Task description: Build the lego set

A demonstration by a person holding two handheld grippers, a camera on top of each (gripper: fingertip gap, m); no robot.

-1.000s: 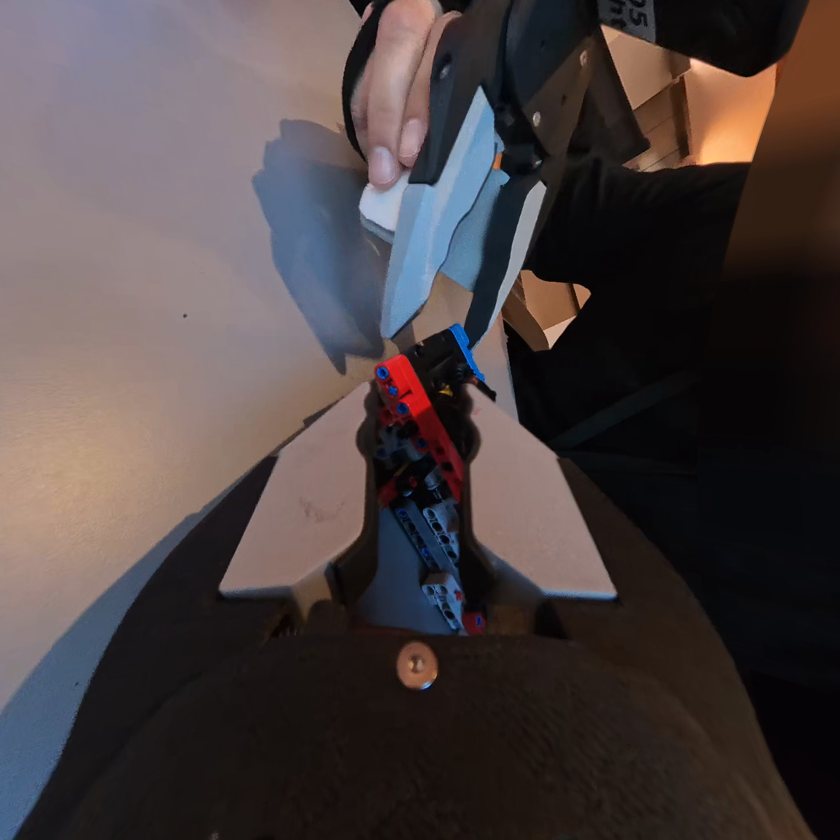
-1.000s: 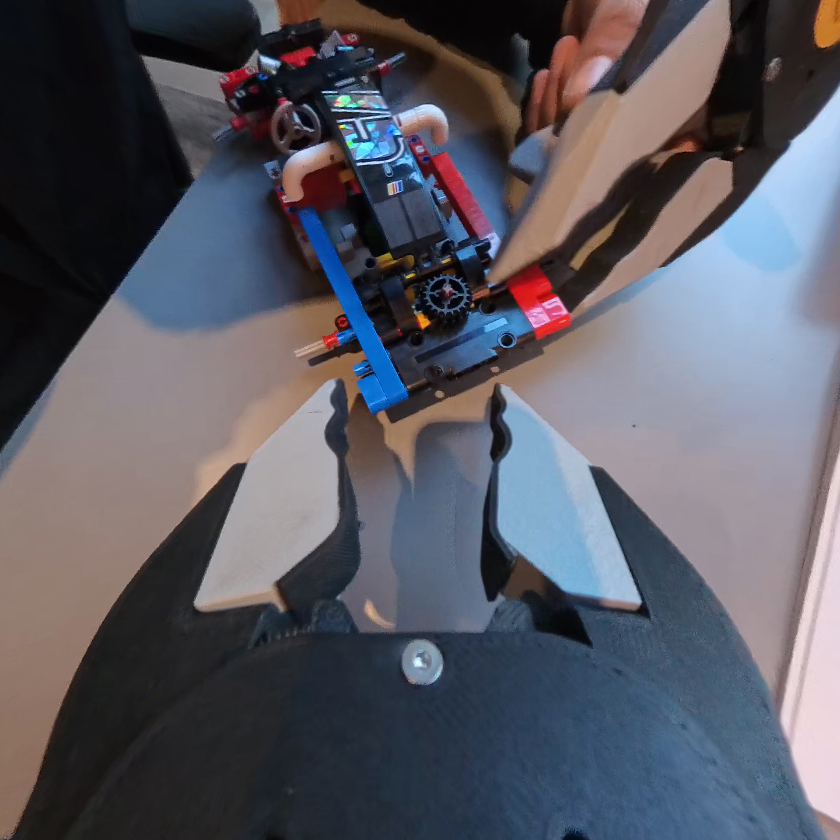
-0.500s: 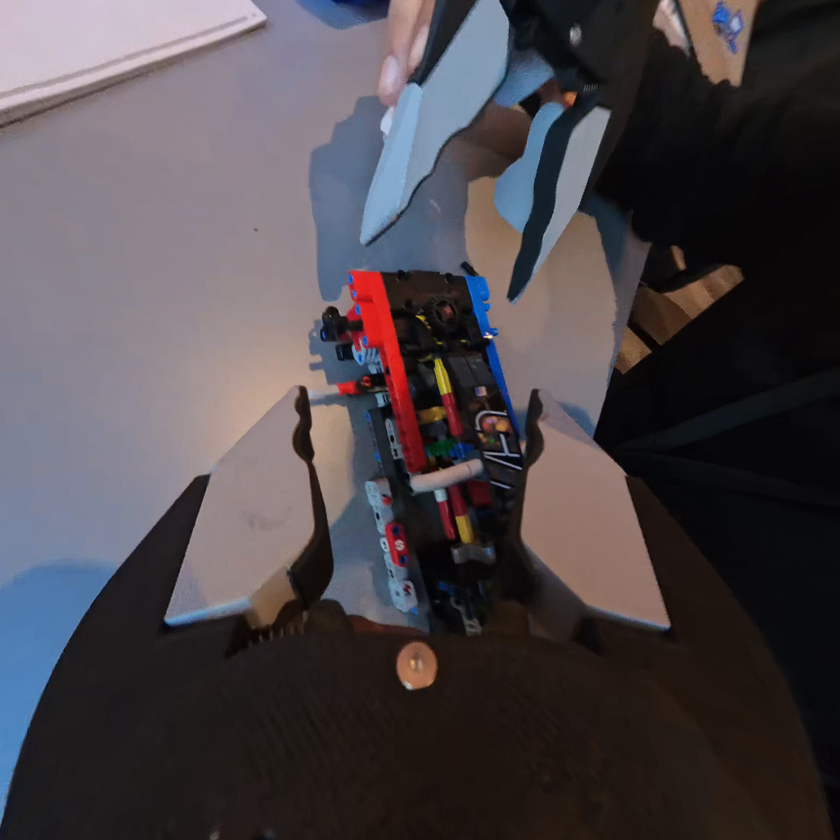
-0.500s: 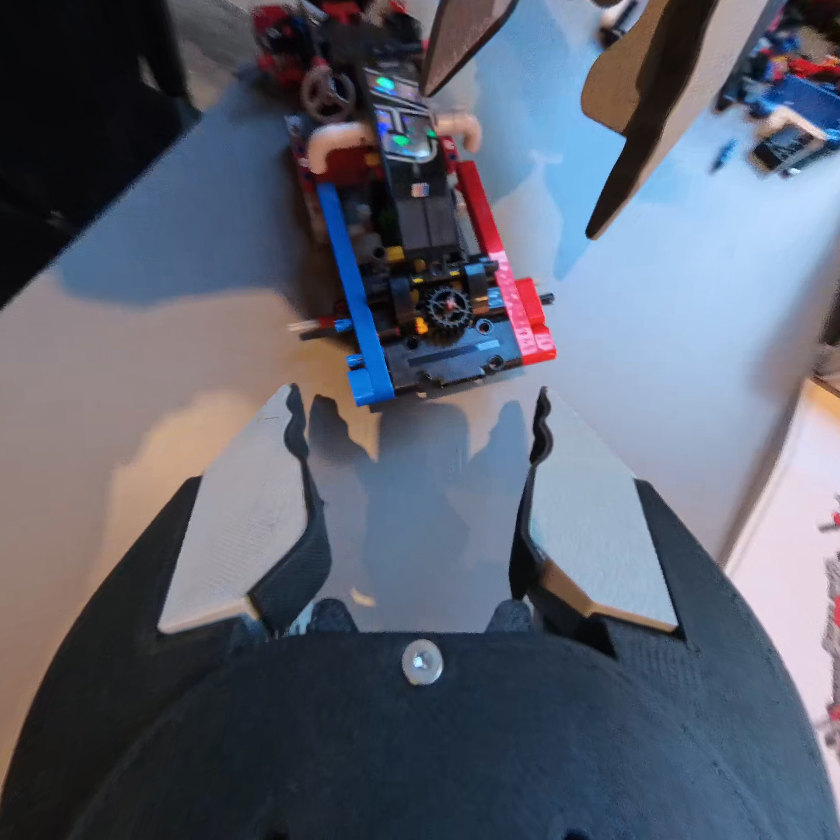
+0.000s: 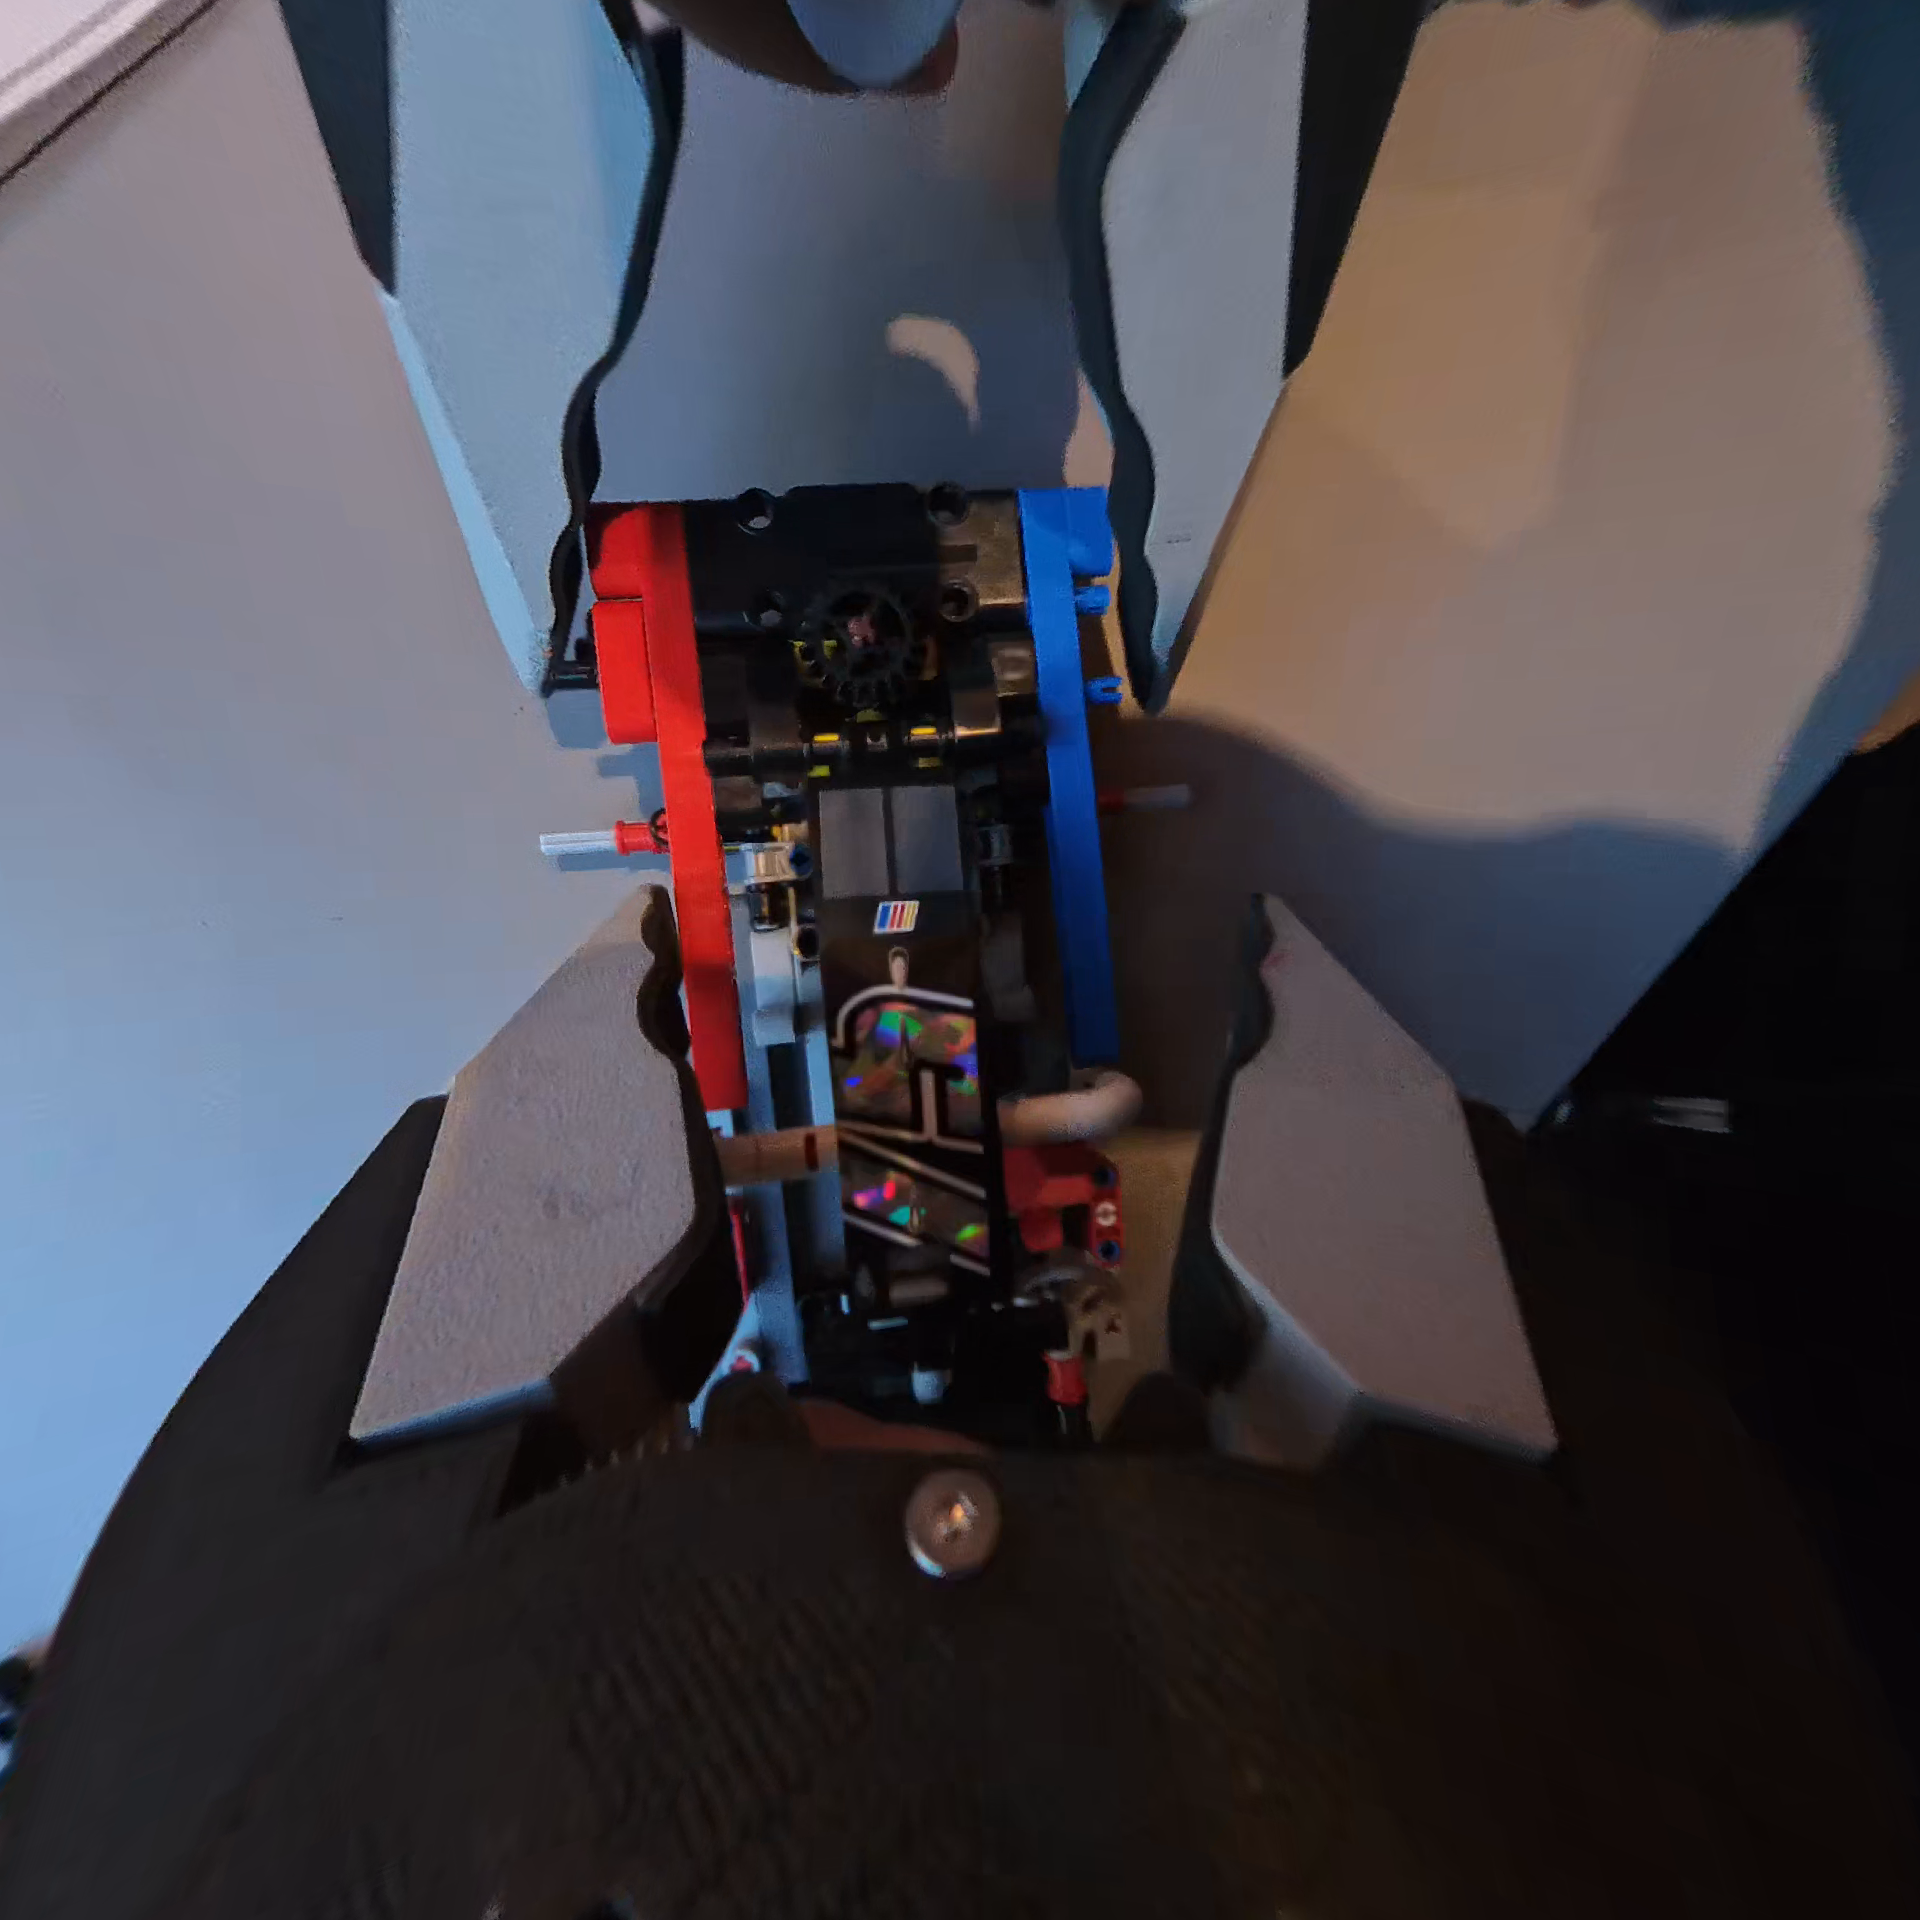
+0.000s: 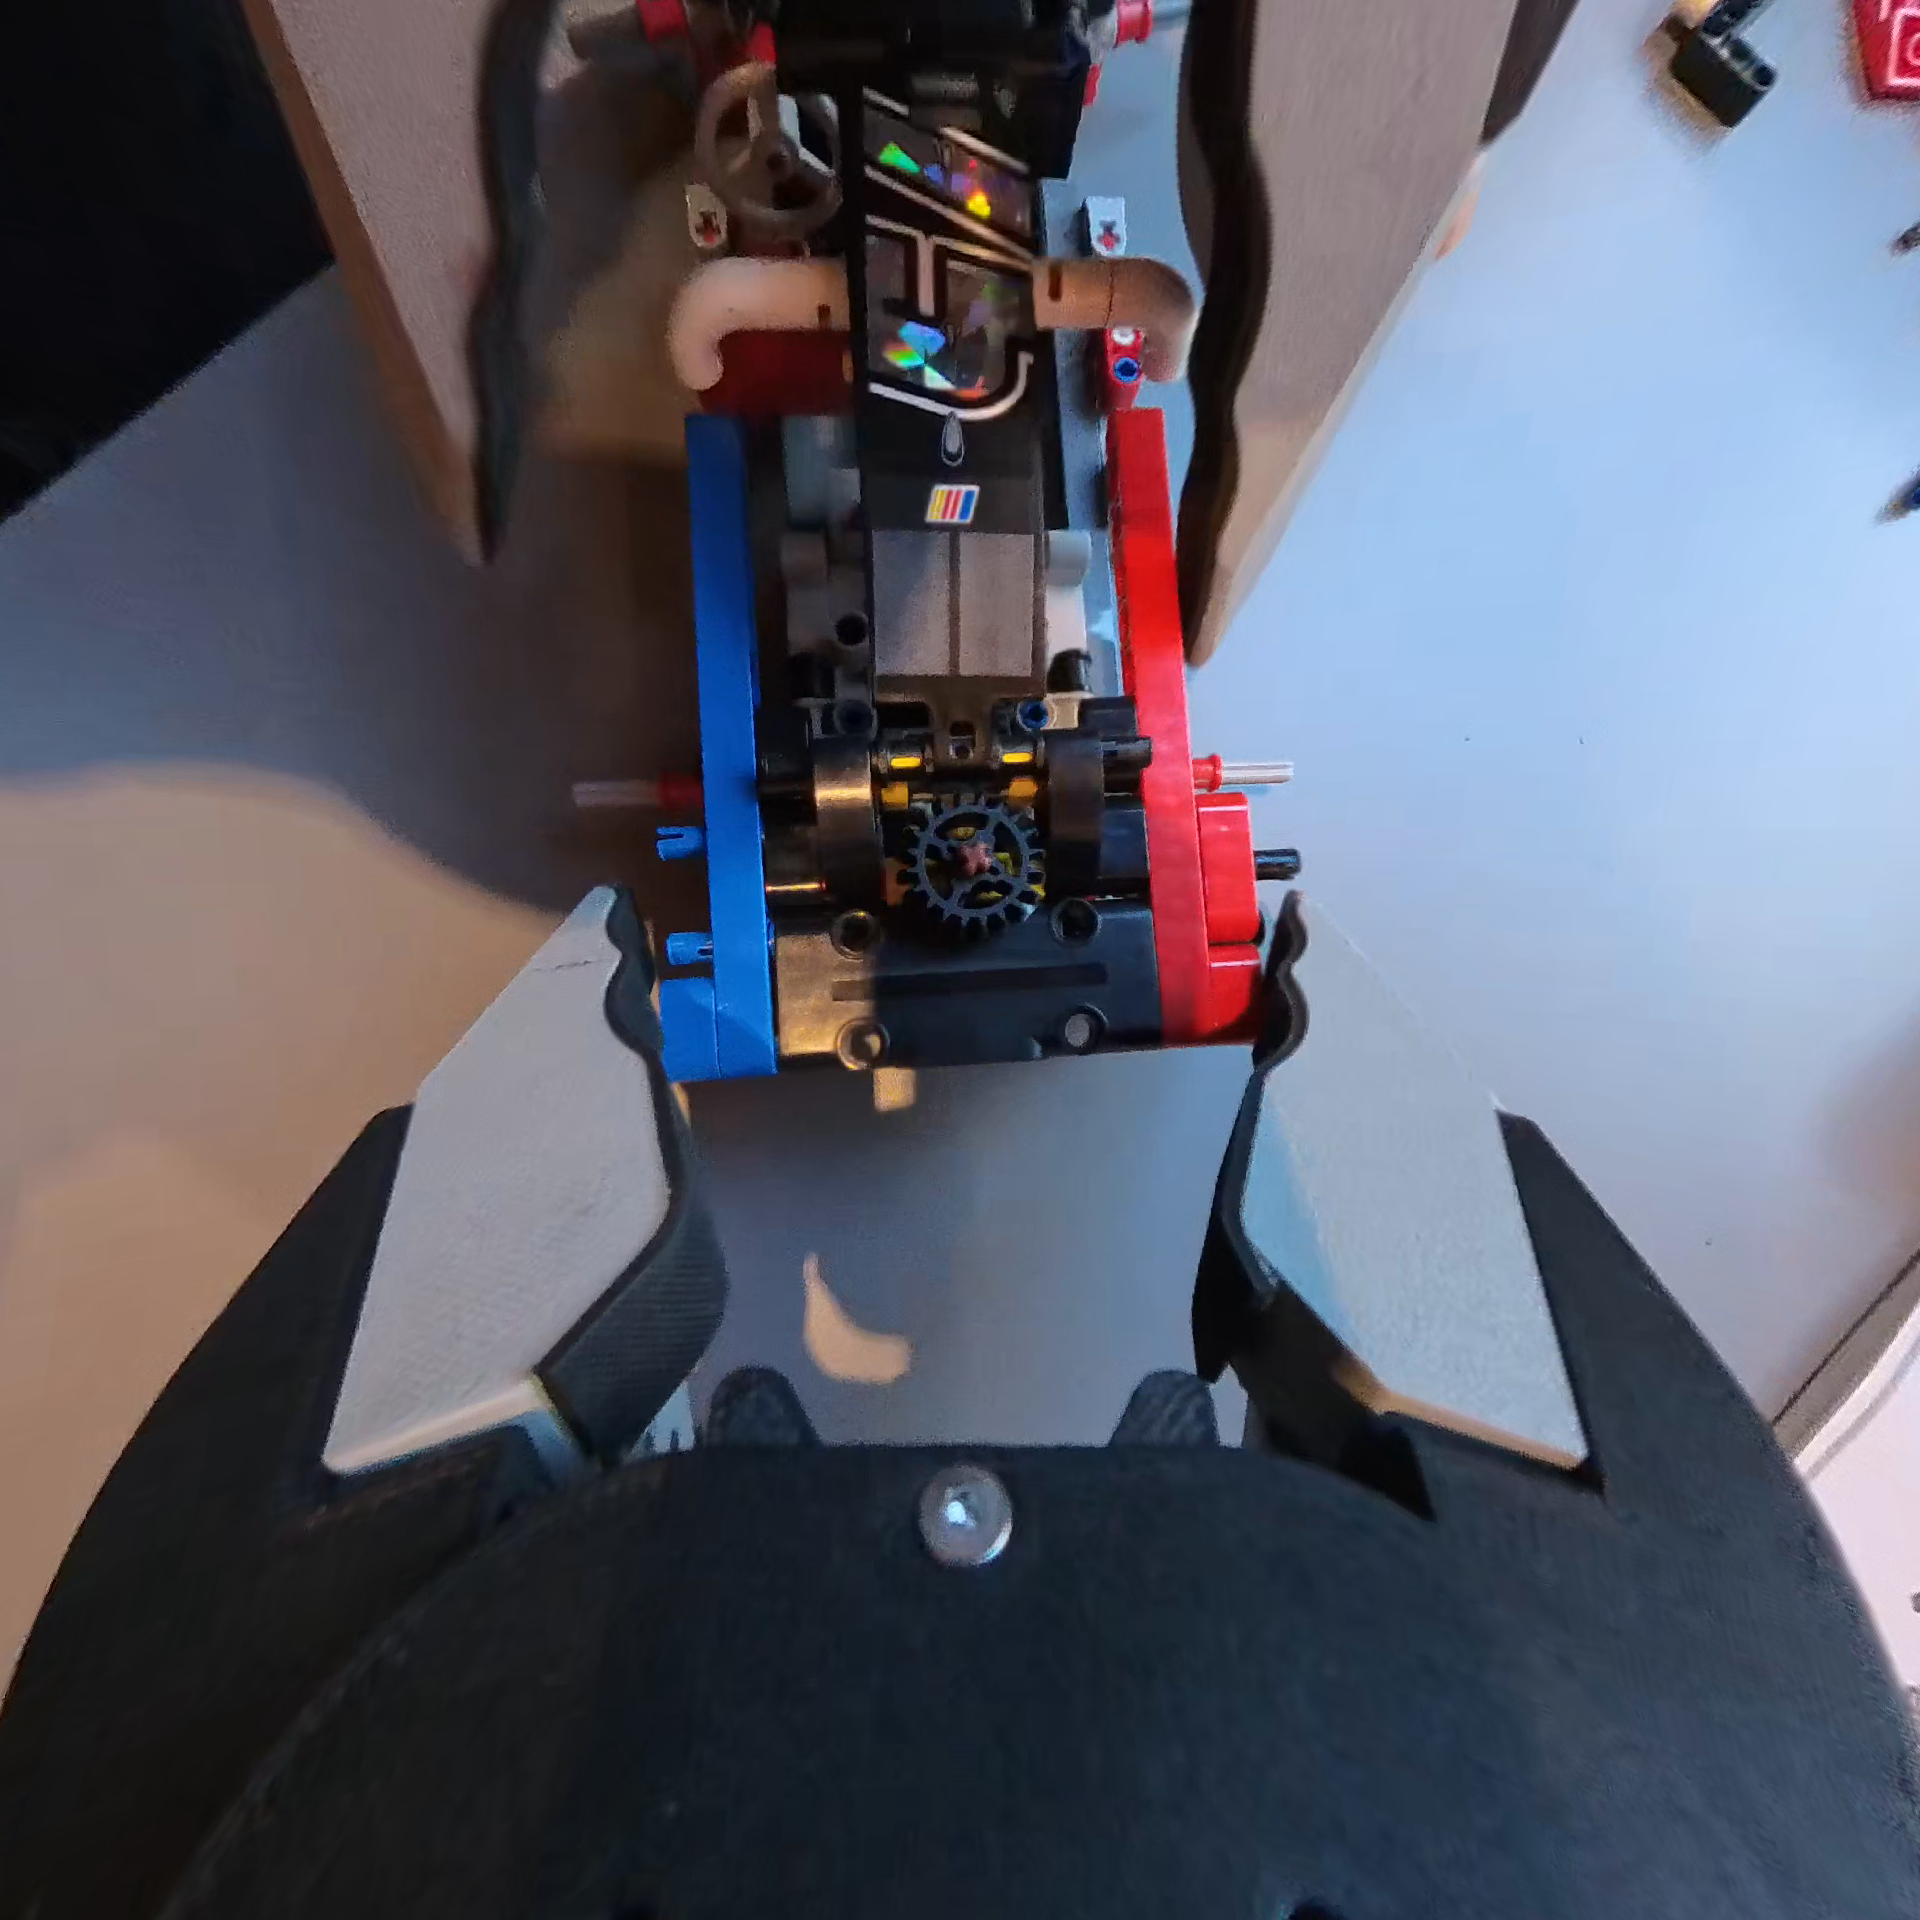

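The lego car chassis (image 5: 904,1039) lies flat on the grey table (image 5: 260,831), with a red beam along one side, a blue beam along the other, a black gear at one end and a shiny black panel on top. My left gripper (image 5: 951,935) is open and straddles the steering-wheel end; its left fingertip is against the red beam, and the right one stands clear of the blue beam. My right gripper (image 6: 954,935) is open, and its fingertips flank the gear end of the chassis (image 6: 951,582), at or nearly touching the blue and red sides. Each gripper shows in the other's view: the right (image 5: 857,675), the left (image 6: 840,603).
Loose pieces lie on the table at the far right: a black piece (image 6: 1714,62) and a red one (image 6: 1891,52). The table edge (image 6: 1849,1340) runs close on the right. A white sheet (image 5: 62,62) lies at the far left. Dark clothing (image 5: 1766,1039) fills the side by the blue beam. About 20 cm separates my left fingertips from the black piece (image 6: 1714,62).
The left gripper, shut on the tilted chassis a second ago, has opened and the chassis lies flat. Both grippers have moved in over opposite ends of it.
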